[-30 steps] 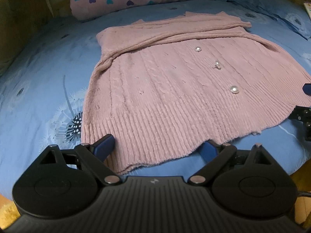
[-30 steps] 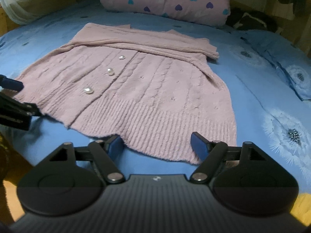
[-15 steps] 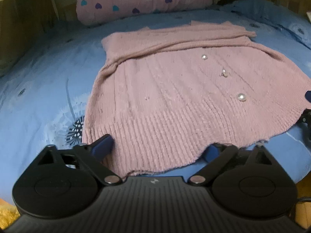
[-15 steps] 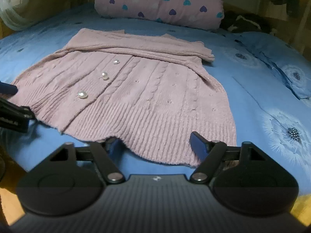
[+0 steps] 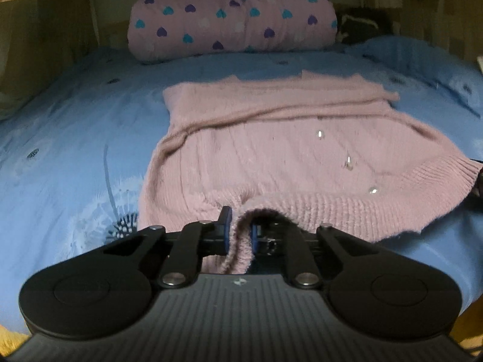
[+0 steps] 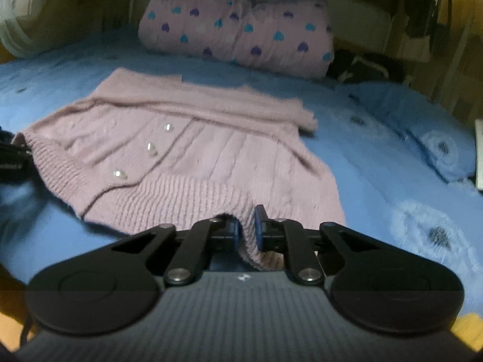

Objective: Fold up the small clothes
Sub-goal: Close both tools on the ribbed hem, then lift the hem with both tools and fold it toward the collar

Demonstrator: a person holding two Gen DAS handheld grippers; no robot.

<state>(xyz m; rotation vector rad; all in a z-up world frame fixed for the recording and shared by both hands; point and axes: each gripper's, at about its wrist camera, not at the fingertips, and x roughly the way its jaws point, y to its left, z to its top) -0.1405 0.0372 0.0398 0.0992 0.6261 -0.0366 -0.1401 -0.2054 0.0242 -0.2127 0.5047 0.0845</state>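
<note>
A pink knitted cardigan (image 5: 271,138) with pearl buttons lies on the blue bedsheet (image 5: 75,150), its sleeves folded across the top. My left gripper (image 5: 240,235) is shut on the ribbed hem at the cardigan's left bottom corner, which is bunched and lifted. In the right wrist view the cardigan (image 6: 187,150) lies the same way, and my right gripper (image 6: 247,232) is shut on the hem at its right bottom corner. The other gripper's black body shows at the left edge (image 6: 12,163).
A pink pillow with heart print (image 5: 232,21) lies at the head of the bed and also shows in the right wrist view (image 6: 238,30). A blue pillow (image 6: 422,129) lies at the right. The bed's front edge is just below both grippers.
Both grippers went from open, straddling the hem, to shut on it. The hem is now pinched and lifted at both bottom corners, and both cameras have dropped lower.
</note>
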